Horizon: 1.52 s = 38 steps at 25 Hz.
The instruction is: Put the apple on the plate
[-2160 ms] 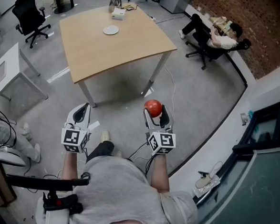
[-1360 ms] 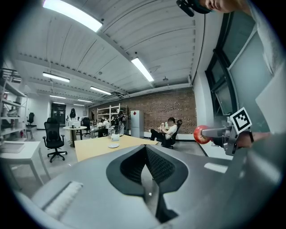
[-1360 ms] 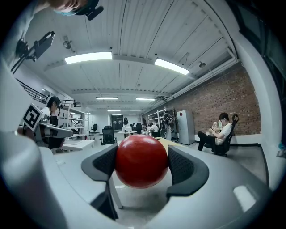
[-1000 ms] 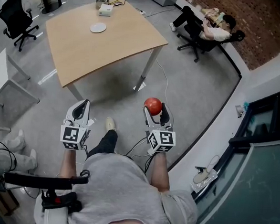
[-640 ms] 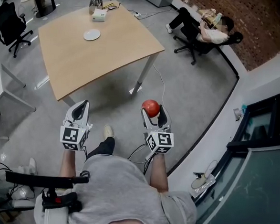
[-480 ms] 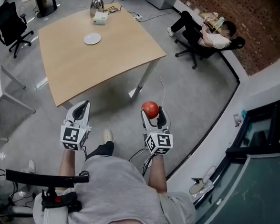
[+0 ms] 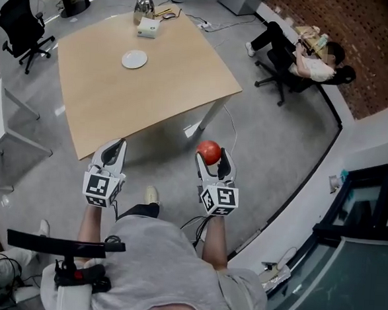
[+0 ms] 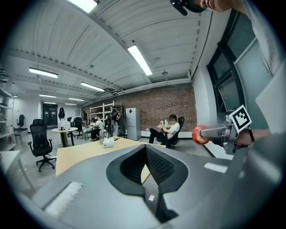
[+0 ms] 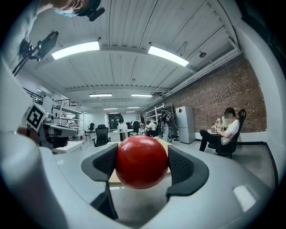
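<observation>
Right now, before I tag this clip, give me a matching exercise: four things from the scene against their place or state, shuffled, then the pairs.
Things
1. apple
2. plate
3. left gripper
4. empty black office chair

Place or state
A. on the wooden table
B. shut, nothing in it
C. on the floor, left of the table in the head view
D. clamped in the right gripper

Pairs: 1-D, 2-A, 3-B, 4-C

We hold the apple [image 7: 209, 151] in the R gripper [image 7: 211, 160] jaws, over the floor [image 7: 275, 137], apart from the desk [image 7: 179, 84]. L gripper [image 7: 112, 153] is level w/ it. Plate [image 7: 134, 59] sits on the desk's far part, near a white box [image 7: 148, 27] & metal pot [image 7: 144, 8].
</observation>
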{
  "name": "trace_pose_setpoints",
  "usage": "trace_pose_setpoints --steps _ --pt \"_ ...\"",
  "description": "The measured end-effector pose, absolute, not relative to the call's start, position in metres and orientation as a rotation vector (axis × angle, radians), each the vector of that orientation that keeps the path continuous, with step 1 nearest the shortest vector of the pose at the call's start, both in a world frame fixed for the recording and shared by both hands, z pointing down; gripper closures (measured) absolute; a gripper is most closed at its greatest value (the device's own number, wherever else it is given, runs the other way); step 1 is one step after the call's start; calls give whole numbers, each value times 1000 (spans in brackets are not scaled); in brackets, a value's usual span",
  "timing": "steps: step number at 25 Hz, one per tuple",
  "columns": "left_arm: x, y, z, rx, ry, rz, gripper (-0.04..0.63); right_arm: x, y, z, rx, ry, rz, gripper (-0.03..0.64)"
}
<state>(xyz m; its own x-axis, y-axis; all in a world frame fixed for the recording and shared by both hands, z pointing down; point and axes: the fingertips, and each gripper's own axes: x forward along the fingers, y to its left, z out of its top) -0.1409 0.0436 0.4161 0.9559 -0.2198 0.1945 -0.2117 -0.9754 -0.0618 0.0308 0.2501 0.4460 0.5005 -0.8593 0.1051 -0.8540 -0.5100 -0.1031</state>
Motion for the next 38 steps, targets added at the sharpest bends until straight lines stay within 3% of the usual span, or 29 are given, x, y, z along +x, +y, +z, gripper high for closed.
trace_pose_setpoints --steps 27,38 --pt "-71 -28 441 -3052 412 -374 575 111 161 454 -2645 1610 -201 267" --pt "-24 -54 443 -3057 590 -363 575 184 117 444 -2595 1758 -175 267"
